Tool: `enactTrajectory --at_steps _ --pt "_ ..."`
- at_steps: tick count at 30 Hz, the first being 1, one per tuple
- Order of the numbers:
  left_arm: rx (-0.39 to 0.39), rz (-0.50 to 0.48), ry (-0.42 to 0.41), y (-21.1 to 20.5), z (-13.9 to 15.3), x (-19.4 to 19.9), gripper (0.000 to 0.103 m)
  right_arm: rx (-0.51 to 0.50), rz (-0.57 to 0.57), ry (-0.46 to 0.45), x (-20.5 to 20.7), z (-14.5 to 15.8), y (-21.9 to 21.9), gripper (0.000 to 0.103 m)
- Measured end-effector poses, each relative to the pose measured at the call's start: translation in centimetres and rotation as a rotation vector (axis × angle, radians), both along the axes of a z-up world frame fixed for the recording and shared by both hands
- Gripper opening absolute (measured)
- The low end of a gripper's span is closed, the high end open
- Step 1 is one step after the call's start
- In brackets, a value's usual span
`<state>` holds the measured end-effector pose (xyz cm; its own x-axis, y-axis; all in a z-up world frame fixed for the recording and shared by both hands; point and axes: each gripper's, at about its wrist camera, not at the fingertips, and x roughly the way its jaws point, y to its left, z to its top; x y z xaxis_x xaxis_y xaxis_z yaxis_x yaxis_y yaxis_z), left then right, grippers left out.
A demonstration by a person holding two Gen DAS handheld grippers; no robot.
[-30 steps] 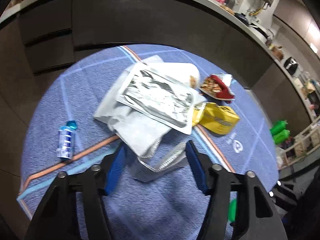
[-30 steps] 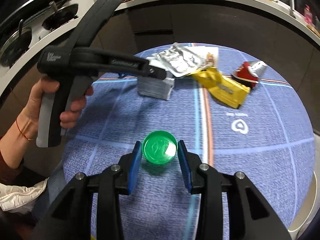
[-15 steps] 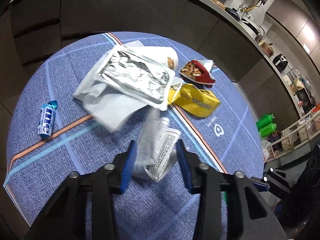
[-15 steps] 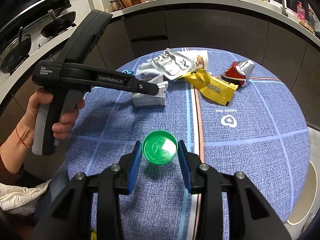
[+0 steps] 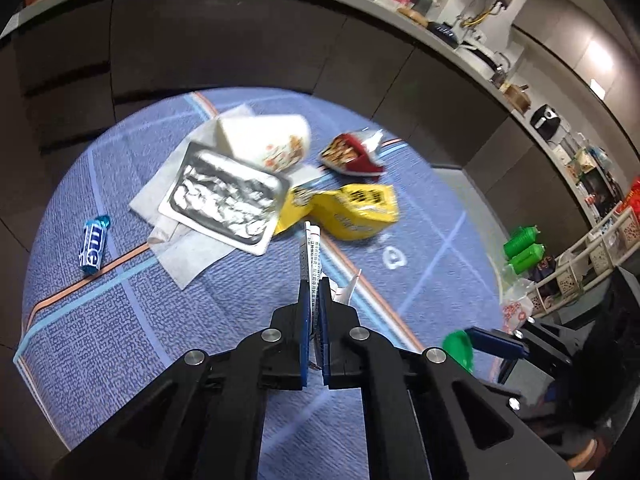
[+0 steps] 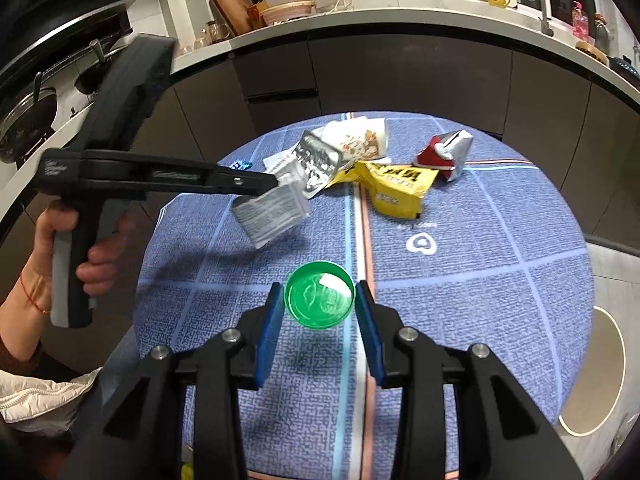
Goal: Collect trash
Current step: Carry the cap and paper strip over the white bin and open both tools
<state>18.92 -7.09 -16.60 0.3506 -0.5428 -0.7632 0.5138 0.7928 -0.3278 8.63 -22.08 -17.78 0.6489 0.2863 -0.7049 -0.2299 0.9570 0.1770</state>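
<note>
My left gripper (image 5: 314, 285) is shut on a flat white printed wrapper (image 5: 311, 252) and holds it above the round blue table (image 5: 120, 320). In the right wrist view the wrapper (image 6: 272, 214) hangs from the left gripper (image 6: 276, 182). My right gripper (image 6: 320, 300) is shut on a green cup (image 6: 319, 299), held above the table (image 6: 480, 280). On the table lie a silver foil pouch (image 5: 228, 196), white paper (image 5: 188, 248), a white printed bag (image 5: 268, 140), a yellow bag (image 5: 352, 212), a red snack bag (image 5: 352, 156) and a blue candy wrapper (image 5: 93, 246).
A dark curved kitchen counter (image 6: 400, 60) rings the far side of the table. Green bottles (image 5: 522, 246) and a rack stand on the floor at the right. A round white-rimmed floor object (image 6: 600, 372) lies right of the table.
My left gripper has closed on the white wrapper and lifted it off the table, away from the trash pile. My right gripper has raised the green cup slightly.
</note>
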Motion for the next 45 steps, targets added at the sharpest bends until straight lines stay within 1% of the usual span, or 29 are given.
enactTrajectory --at_steps 6,9,12,17,21,24,28,32,35,39,45 --pt "-0.022 -0.04 -0.059 -1.1 3.0 -2.0 0.004 0.004 -0.04 -0.048 -0.8 1.6 -1.8 0.037" --pt "-0.039 -0.078 -0.088 -2.5 4.7 -3.0 0.004 0.002 -0.07 -0.075 -1.3 2.6 -3.1 0.037" --pt "-0.055 -0.126 -0.111 -4.6 6.0 -3.7 0.004 -0.003 -0.111 -0.103 -2.2 3.5 -4.7 0.037" --pt "-0.08 -0.218 -0.125 -9.1 7.5 -4.7 0.004 -0.024 -0.193 -0.131 -3.6 4.5 -8.1 0.037" --pt "-0.076 -0.29 -0.138 -13.7 7.8 -5.3 0.004 -0.038 -0.286 -0.137 -5.0 4.4 -11.8 0.037" --pt "-0.066 -0.336 -0.136 -17.4 7.2 -5.6 0.004 -0.04 -0.353 -0.128 -6.1 3.8 -14.6 0.037" --pt "-0.056 -0.404 -0.103 -23.0 5.7 -5.8 0.004 -0.044 -0.435 -0.098 -7.8 2.4 -18.1 0.037" --pt "-0.042 -0.48 -0.07 -28.1 3.9 -6.3 0.004 -0.04 -0.52 -0.052 -9.3 0.1 -21.8 0.037" --pt "-0.019 -0.522 -0.033 -31.7 2.0 -6.5 0.004 -0.022 -0.582 -0.009 -10.5 -2.2 -24.6 0.037" --pt "0.018 -0.565 0.016 -36.0 -0.8 -6.3 0.004 0.005 -0.621 0.046 -10.8 -5.3 -26.9 0.037" --pt "0.07 -0.589 0.075 -40.2 -4.2 -5.4 0.004 0.028 -0.617 0.098 -9.6 -9.2 -29.2 0.037"
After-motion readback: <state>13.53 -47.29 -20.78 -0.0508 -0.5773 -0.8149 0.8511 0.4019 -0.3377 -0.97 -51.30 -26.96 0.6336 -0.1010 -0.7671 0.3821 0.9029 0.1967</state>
